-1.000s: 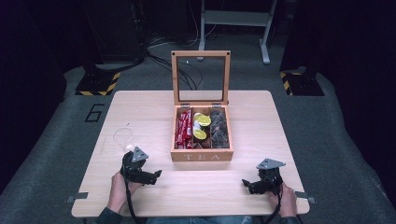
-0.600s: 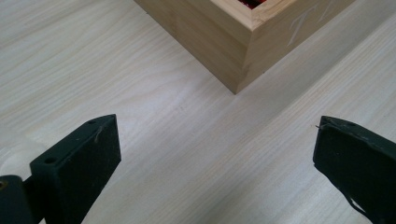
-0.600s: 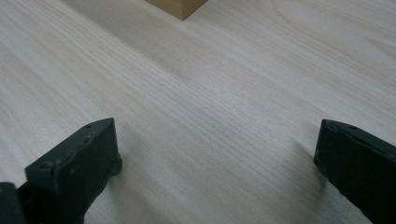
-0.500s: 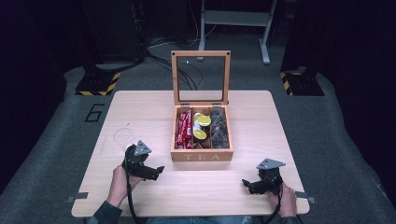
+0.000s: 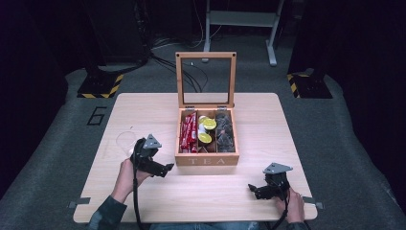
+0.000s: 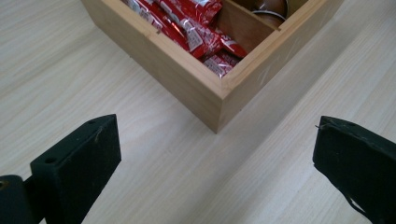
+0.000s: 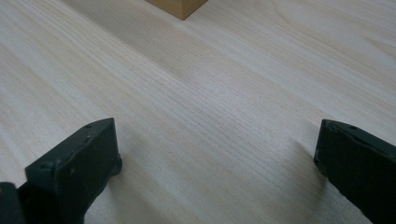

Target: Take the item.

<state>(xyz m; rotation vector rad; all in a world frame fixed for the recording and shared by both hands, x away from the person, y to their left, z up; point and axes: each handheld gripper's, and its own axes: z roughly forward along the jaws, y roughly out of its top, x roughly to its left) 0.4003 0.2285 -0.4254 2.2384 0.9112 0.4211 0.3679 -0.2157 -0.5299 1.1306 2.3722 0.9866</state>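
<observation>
Jaws of my left gripper [image 5: 166,168] stand wide apart with nothing between them, and in the left gripper view they frame the near left corner of the open wooden tea box [image 6: 205,88], just beyond their tips. From above I see this gripper on the pale wooden table [image 5: 143,201] just left of the box front, held by my left hand [image 5: 125,175], with a dark sleeve [image 5: 106,216] behind it at the table's near edge. A small clear glass [image 5: 125,142] sits just beside it, farther to the left.

My right gripper [image 5: 251,188] is near the front right part of the table, well apart from the box, held by my right hand [image 5: 290,203]. Its jaws are also spread wide and empty; in the right gripper view I see bare wood grain between them and one corner of the box at the top edge.

The box stands at the table's middle, its glass-paned lid [image 5: 206,79] raised upright at the back. It has three compartments side by side: red foil sachets [image 6: 187,23] in the left one, round yellow-topped capsules [image 5: 207,130] in the middle, dark grey packets [image 5: 225,134] in the right. Its front wall bears the word TEA.

Beyond the table lies a grey floor [image 5: 57,143] marked with a 6, and black bases with yellow-and-black striped edges [image 5: 100,86] stand behind
</observation>
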